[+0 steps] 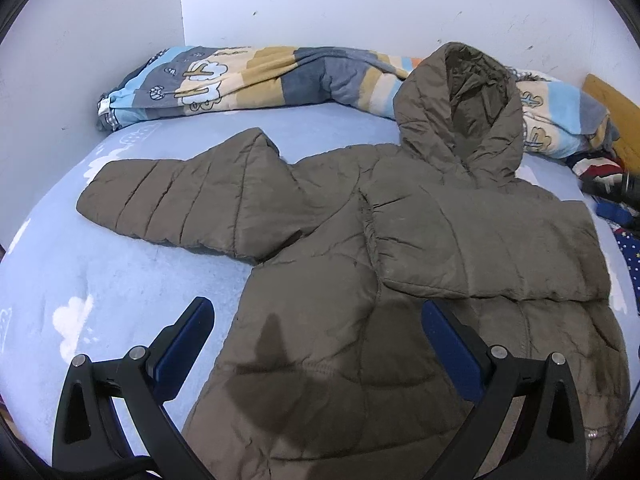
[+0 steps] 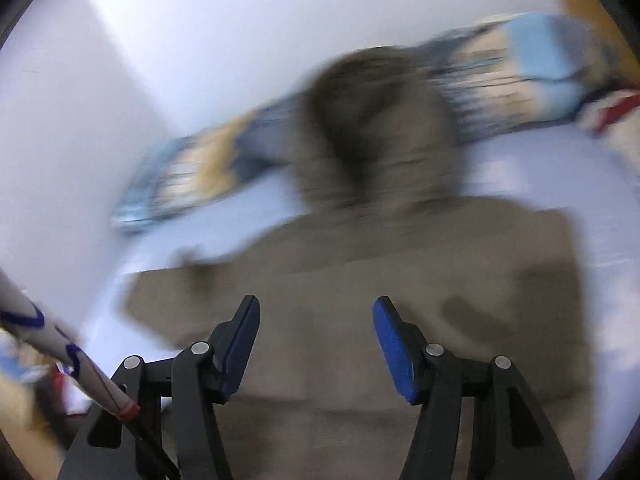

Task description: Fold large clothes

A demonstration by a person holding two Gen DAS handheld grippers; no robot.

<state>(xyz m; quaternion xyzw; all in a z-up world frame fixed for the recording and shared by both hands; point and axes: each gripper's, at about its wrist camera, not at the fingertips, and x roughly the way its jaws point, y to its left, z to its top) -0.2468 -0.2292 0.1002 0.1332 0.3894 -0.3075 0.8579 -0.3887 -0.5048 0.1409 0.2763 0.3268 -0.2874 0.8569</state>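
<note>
The left hand-held gripper (image 1: pixel 316 320) hangs with its jaws spread wide and empty over the brown padded jacket (image 1: pixel 380 280) on the bed (image 1: pixel 80 280). One sleeve is already folded across the chest. The other sleeve (image 1: pixel 180 204) reaches ahead-left, its long axis crosswise, likely that hand's next pickup. The right hand-held gripper (image 2: pixel 316 320) is also parted and empty, its view blurred. The hood (image 1: pixel 460 100) lies farthest ahead, and the hem is cut off.

Right wrist view: we find the jacket (image 2: pixel 360 280) and quilt (image 2: pixel 192 168) smeared by blur. Left wrist view: jacket hem cut off below; dark clothes (image 1: pixel 608 184) at right edge unidentifiable.
</note>
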